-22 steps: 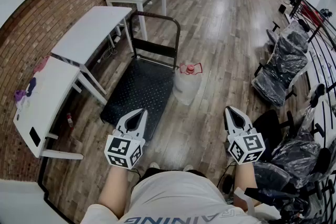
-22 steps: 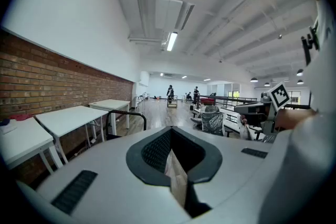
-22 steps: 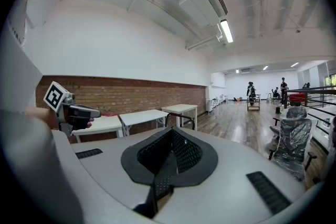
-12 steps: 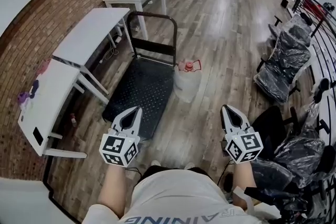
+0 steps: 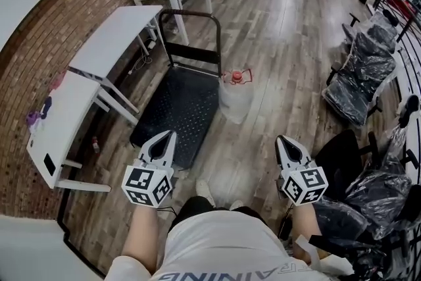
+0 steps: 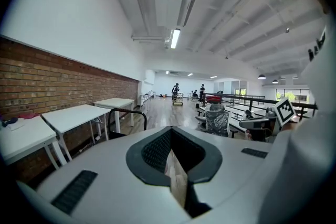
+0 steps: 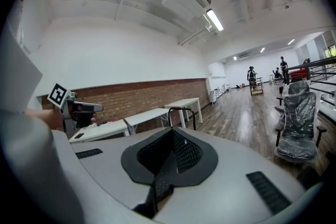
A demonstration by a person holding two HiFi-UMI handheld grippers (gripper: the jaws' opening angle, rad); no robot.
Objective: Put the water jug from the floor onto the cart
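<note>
Water jug [image 5: 235, 102] stands upright on the wooden floor [image 5: 283, 56], touching or just beside the right edge of the flat cart [image 5: 174, 112], close to the end with the push handle [image 5: 191, 12]. Its long axis is vertical, with the red cap [image 5: 237, 77] and carry loop on top. It lies ahead of me, between my two claws; I judge the right gripper [image 5: 281, 140] somewhat nearer than the left gripper [image 5: 166, 136]. Both claws are clenched on nothing and aim slightly downward, well short of the jug. I must open them before reaching in. The floor to the jug's right is open, the wrapped chairs [image 5: 362, 79] stand well apart, and the white tables [image 5: 115, 36] crowd the cart's far side. The deck looks bare, so the lift is a short sideways one.
</note>
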